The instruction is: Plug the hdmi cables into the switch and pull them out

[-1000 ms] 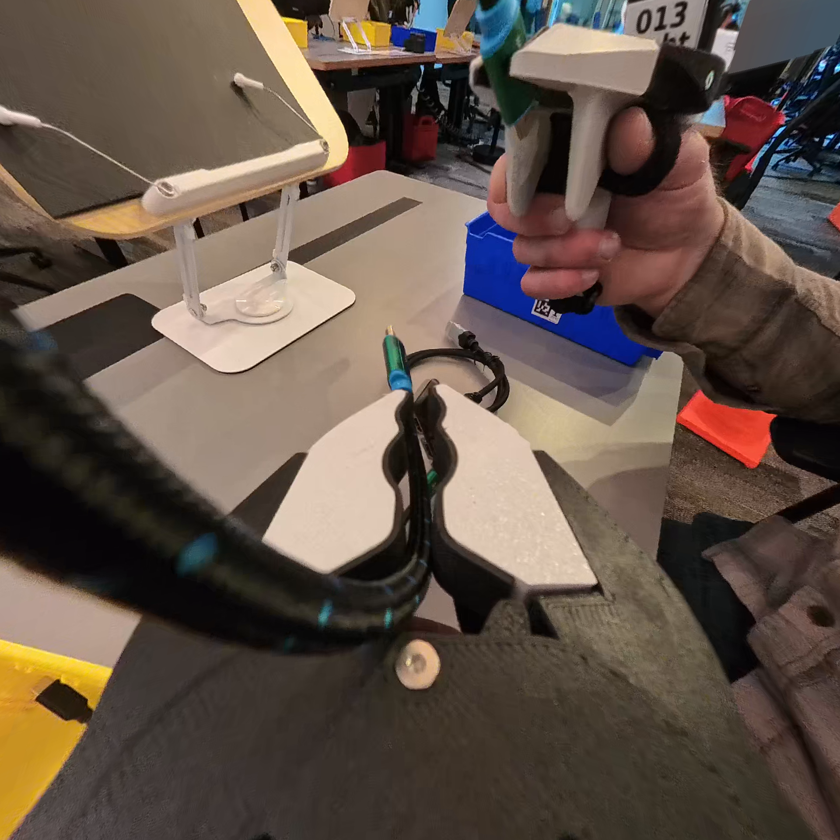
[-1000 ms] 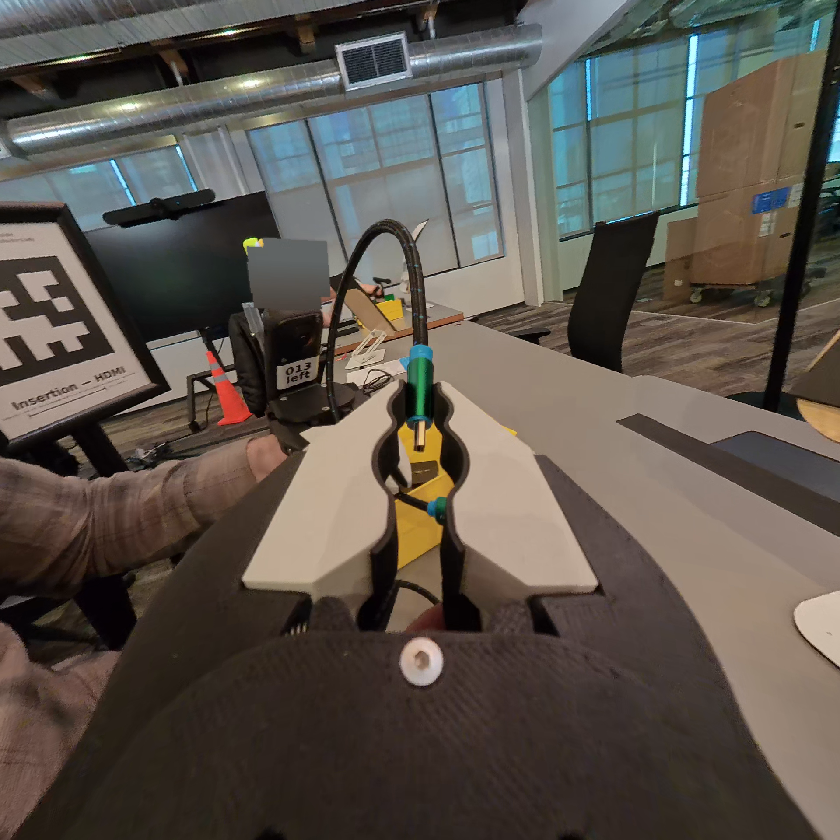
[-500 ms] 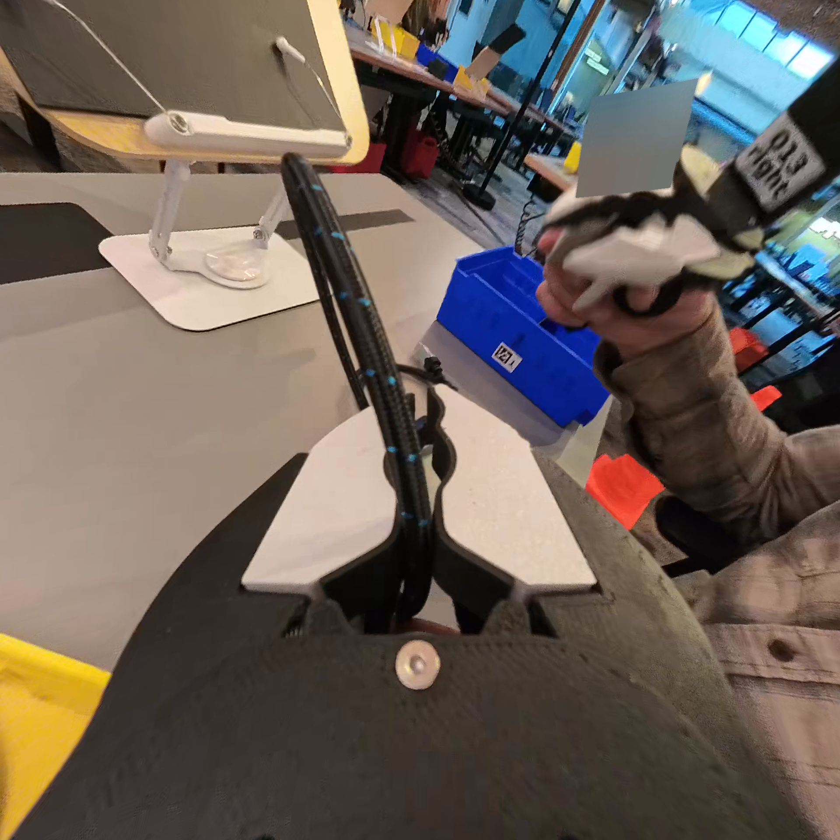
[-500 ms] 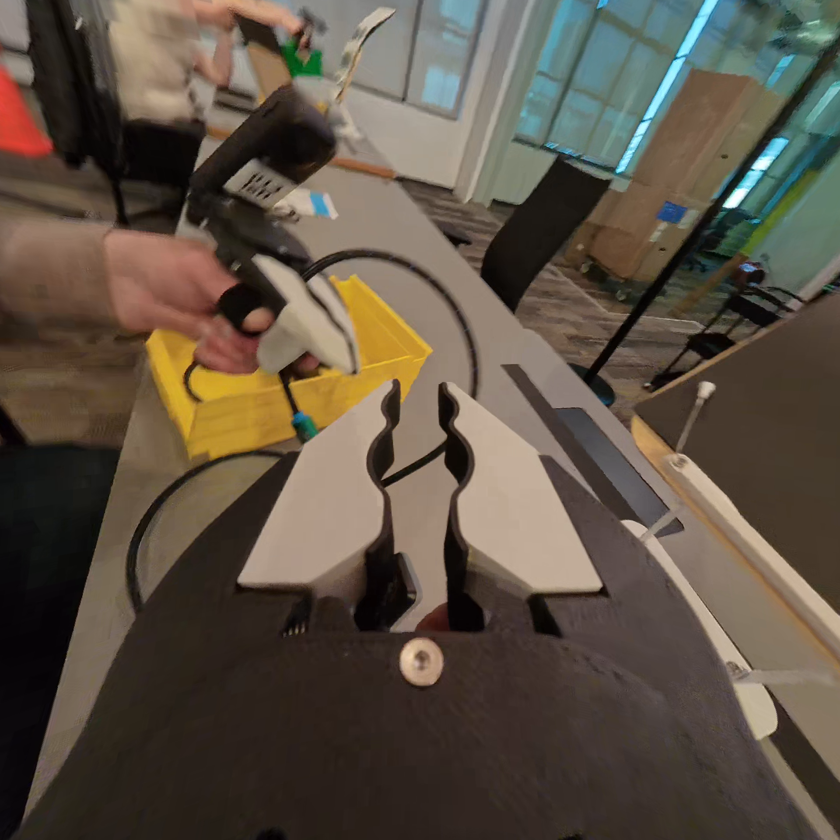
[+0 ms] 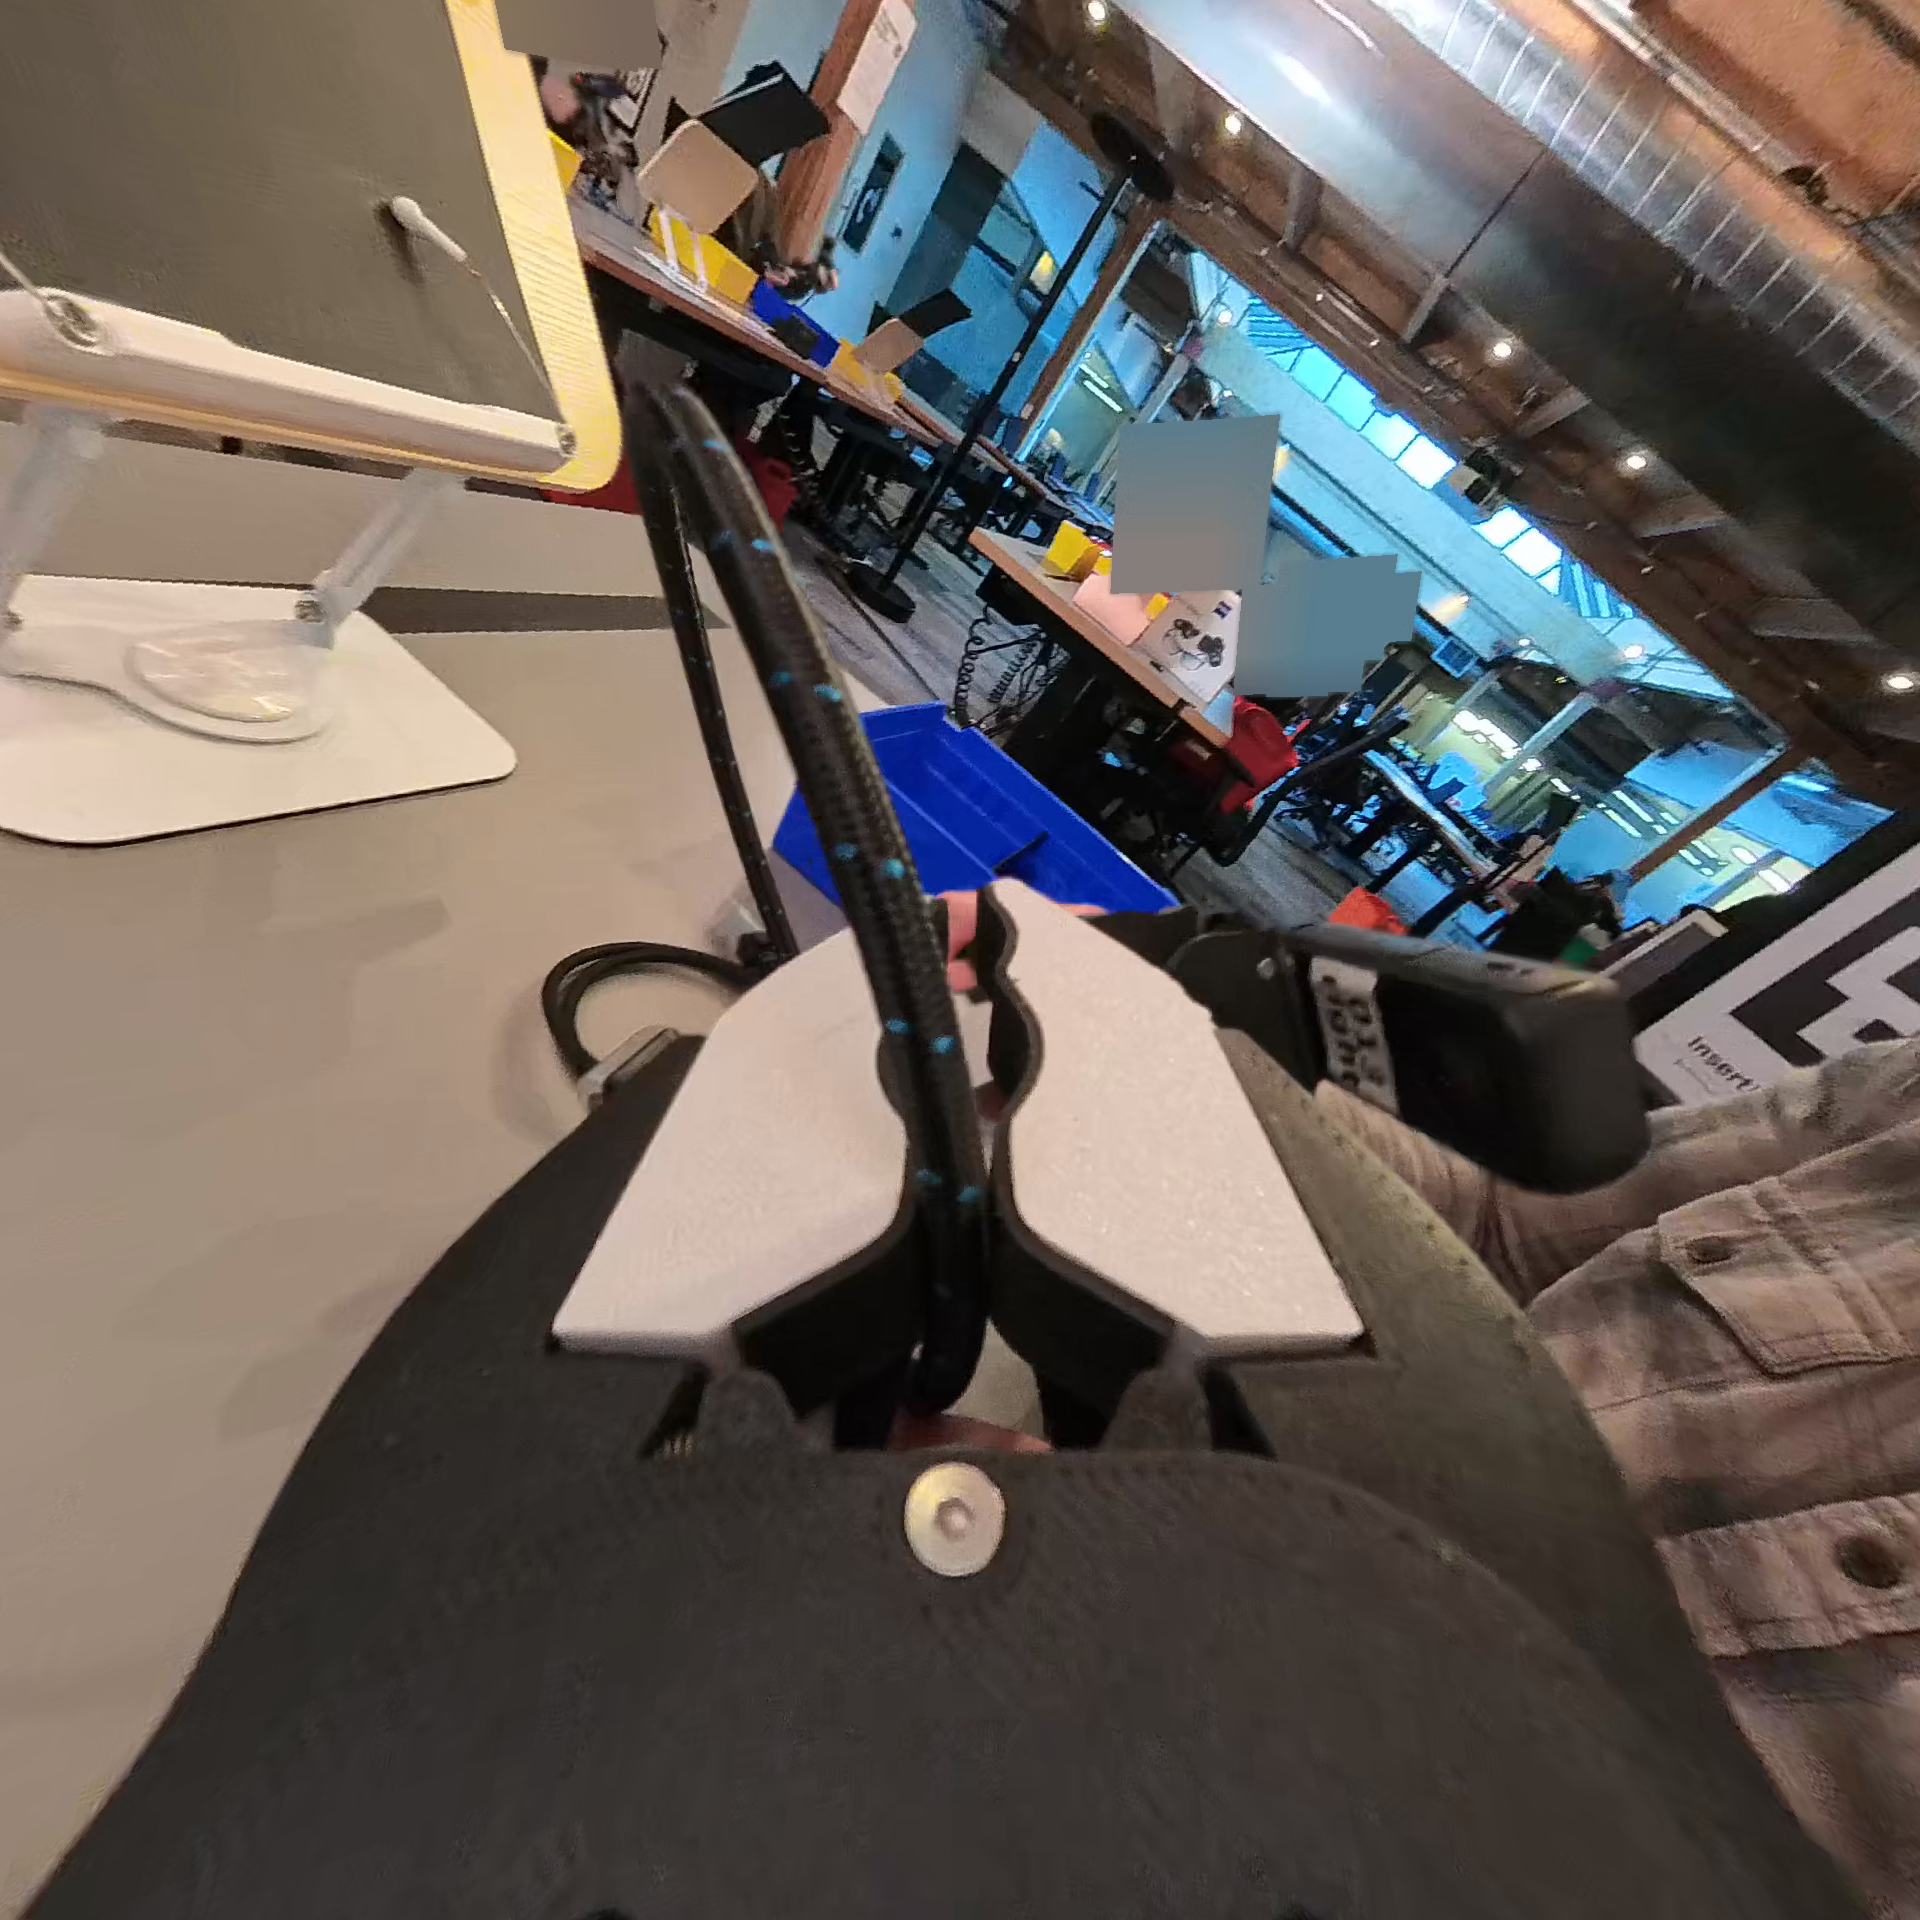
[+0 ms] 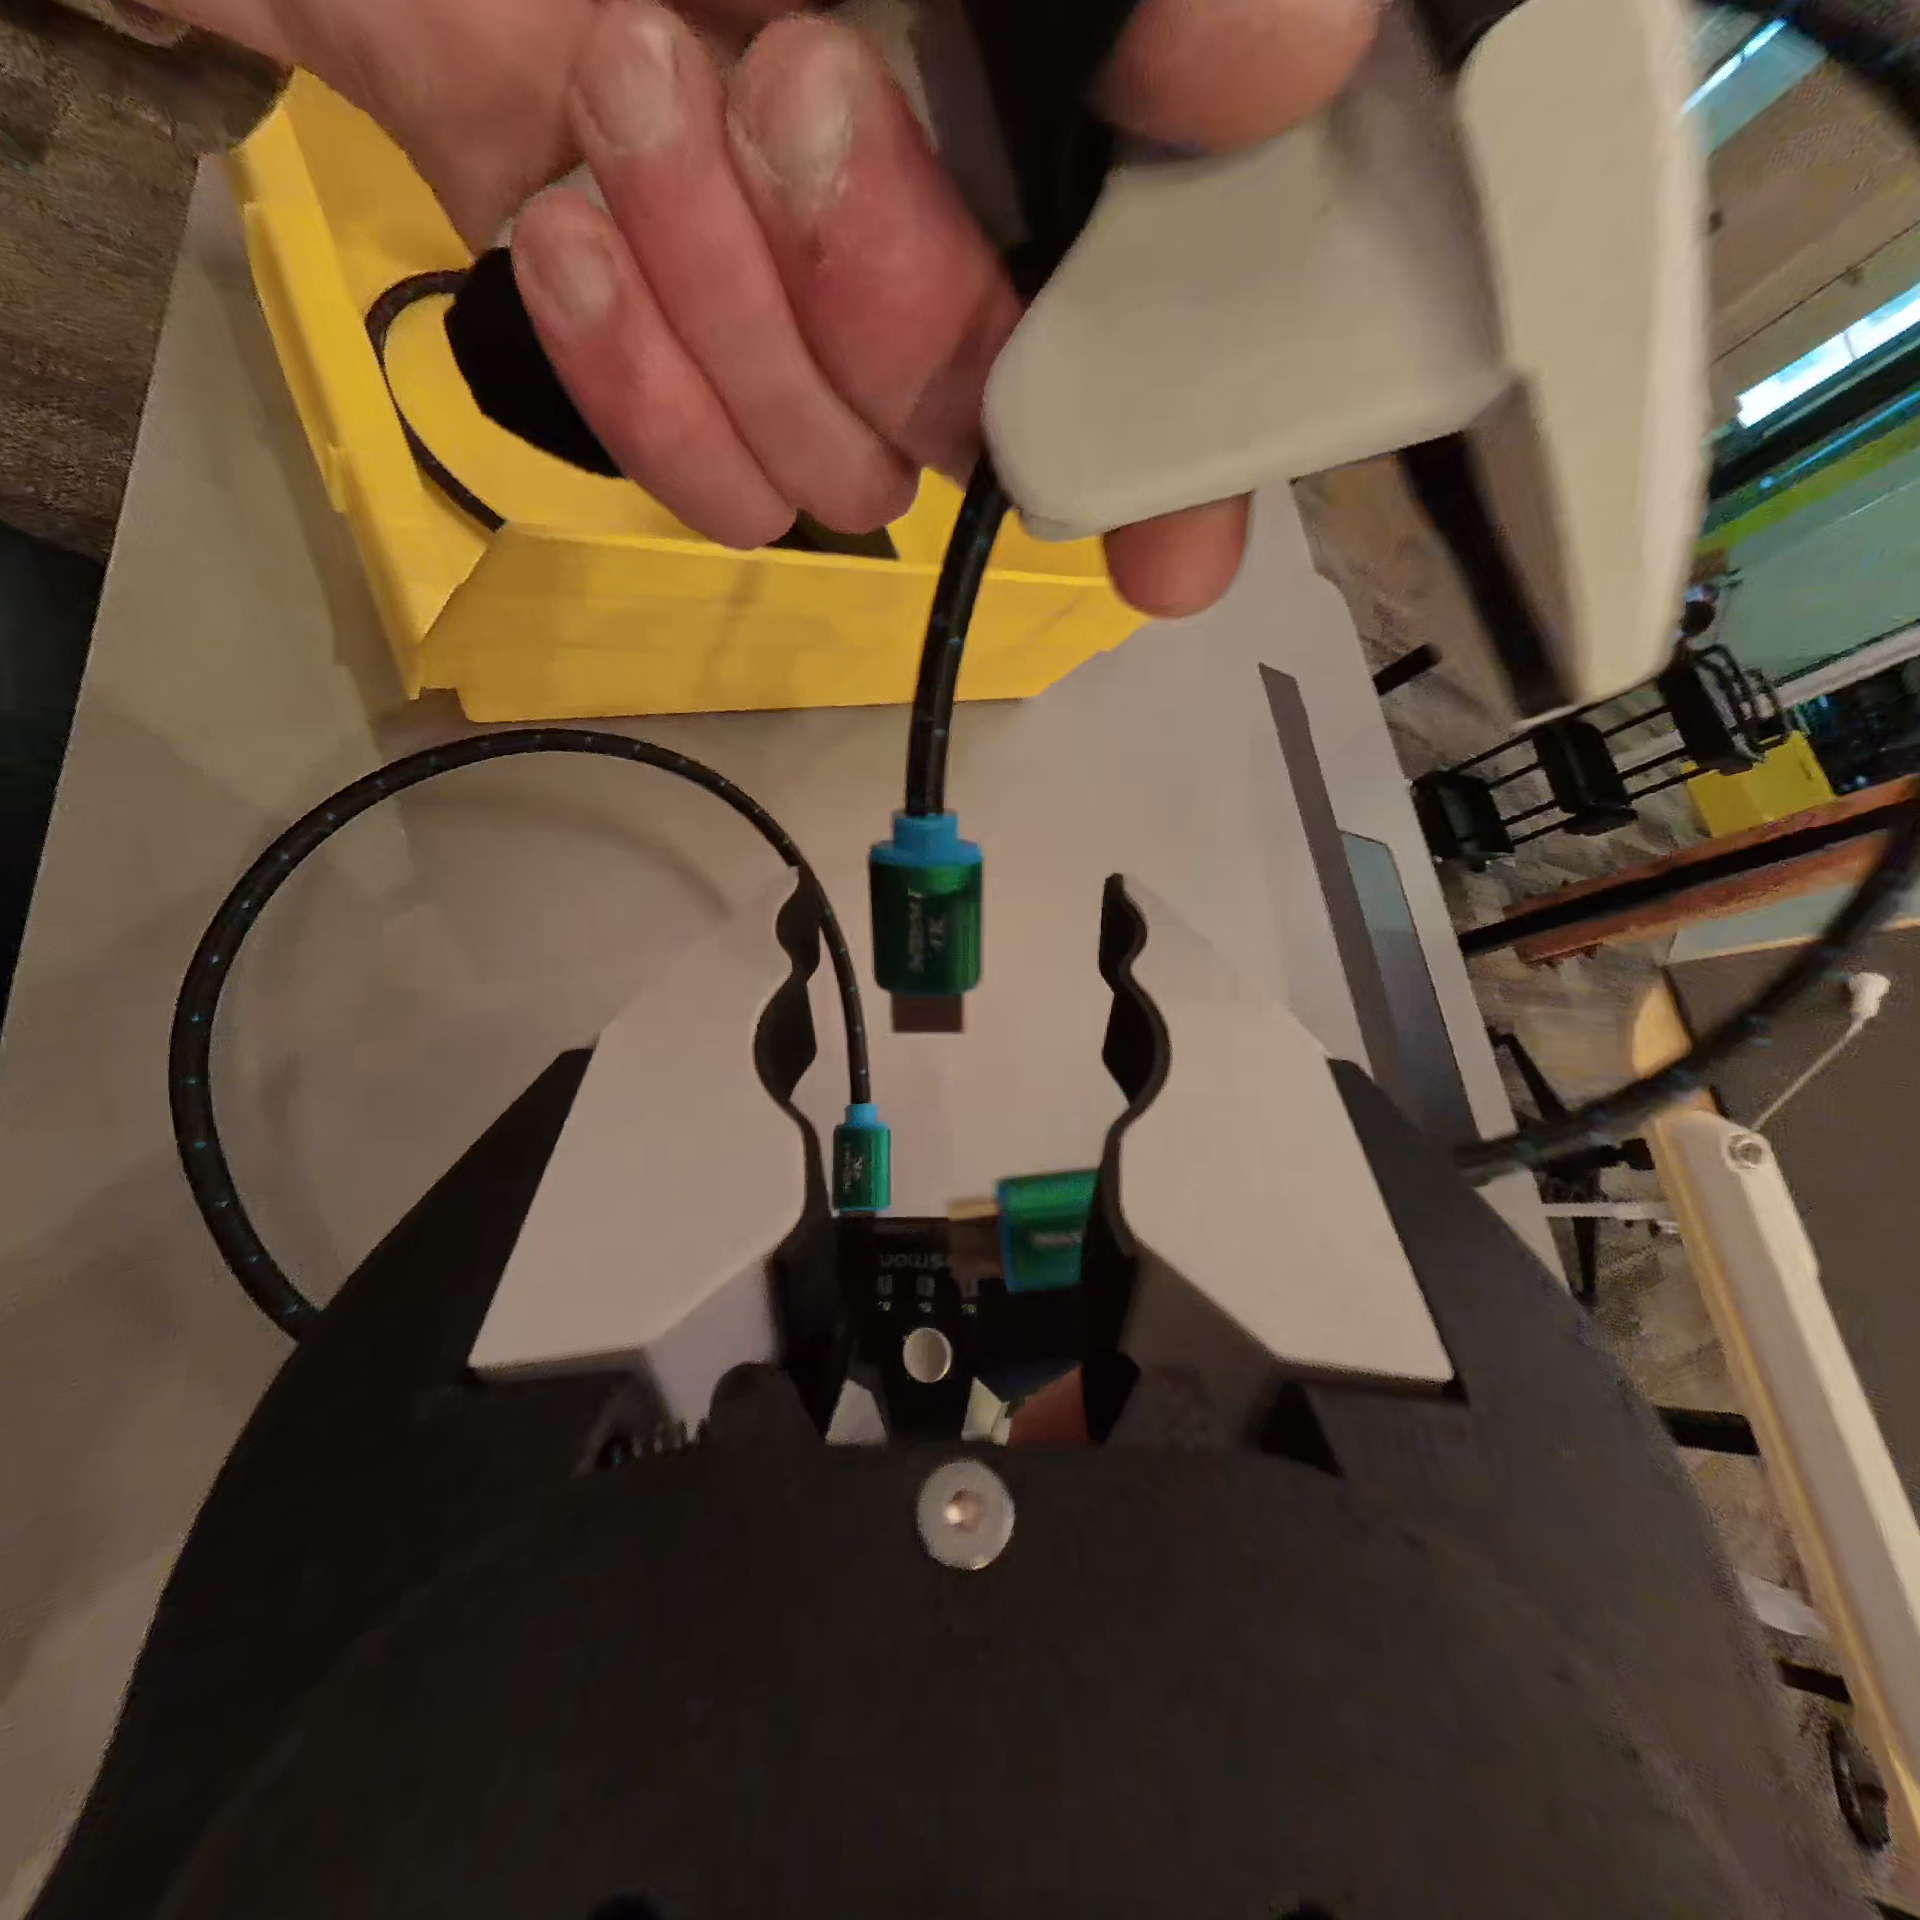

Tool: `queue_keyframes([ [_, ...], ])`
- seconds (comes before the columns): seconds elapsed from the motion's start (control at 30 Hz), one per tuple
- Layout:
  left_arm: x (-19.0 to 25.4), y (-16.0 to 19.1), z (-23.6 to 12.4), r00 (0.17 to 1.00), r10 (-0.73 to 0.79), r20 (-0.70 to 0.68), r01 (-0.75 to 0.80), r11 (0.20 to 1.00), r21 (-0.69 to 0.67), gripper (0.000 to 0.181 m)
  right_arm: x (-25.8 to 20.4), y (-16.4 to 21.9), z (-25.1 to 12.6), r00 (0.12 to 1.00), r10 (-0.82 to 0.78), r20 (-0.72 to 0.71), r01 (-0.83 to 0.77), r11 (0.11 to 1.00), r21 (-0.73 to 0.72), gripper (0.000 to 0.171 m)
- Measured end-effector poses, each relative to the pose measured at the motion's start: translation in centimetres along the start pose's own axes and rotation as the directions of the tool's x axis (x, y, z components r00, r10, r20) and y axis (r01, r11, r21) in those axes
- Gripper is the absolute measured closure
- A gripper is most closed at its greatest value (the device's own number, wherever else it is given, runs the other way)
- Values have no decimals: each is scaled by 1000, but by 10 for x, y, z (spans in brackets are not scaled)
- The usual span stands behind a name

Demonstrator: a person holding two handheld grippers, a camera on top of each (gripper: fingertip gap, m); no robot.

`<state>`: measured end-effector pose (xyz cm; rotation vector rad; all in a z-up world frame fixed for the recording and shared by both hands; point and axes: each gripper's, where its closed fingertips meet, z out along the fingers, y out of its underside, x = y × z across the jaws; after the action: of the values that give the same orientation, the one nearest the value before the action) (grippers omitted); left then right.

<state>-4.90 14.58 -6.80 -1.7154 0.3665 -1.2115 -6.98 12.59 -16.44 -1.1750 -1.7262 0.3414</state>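
Note:
My left gripper [image 5: 930,925] is shut on a black braided HDMI cable [image 5: 831,748] that arcs up out of its fingers. In the right wrist view the left gripper [image 6: 1023,488] hangs overhead, and the cable's green plug [image 6: 925,925] dangles free, tip down. My right gripper [image 6: 956,894] is open wide, with that plug between its fingertips and not touching them. Below, between its fingers, lies the black switch [image 6: 925,1340]. A second green plug [image 6: 862,1174] meets the switch's far edge. A third plug [image 6: 1044,1226] lies sideways beside it; whether it is plugged in I cannot tell.
A yellow bin [image 6: 623,613] stands beyond the switch. A blue bin [image 5: 977,821] sits at the grey table's [image 5: 260,1039] far edge. A white stand [image 5: 239,717] carries a tilted dark board. The second cable loops on the table [image 6: 312,831]. The right gripper's black body [image 5: 1455,1049] is close by.
My right gripper let go of the green plug, opened and swung down over the switch. My left gripper rose with the cable, so the plug now hangs between the right fingers.

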Motion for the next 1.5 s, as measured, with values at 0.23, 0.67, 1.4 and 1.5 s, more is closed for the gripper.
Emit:
queue_keyframes([
  [0.23,6,4,14,998,-41,-52,42,999,4,177,-6,19,-1,999,17,-29,-17,1000,-18,153],
  [0.67,-5,24,32,998,46,-49,-48,998,-40,140,12,32,-24,974,219,-53,-216,974,65,154],
  [1.4,-81,68,32,970,55,238,-3,976,-216,131,22,60,-42,933,357,-48,-353,933,72,171],
  [1.5,-87,74,33,955,100,278,-26,966,-258,131,18,70,-38,924,380,-31,-379,924,49,171],
])
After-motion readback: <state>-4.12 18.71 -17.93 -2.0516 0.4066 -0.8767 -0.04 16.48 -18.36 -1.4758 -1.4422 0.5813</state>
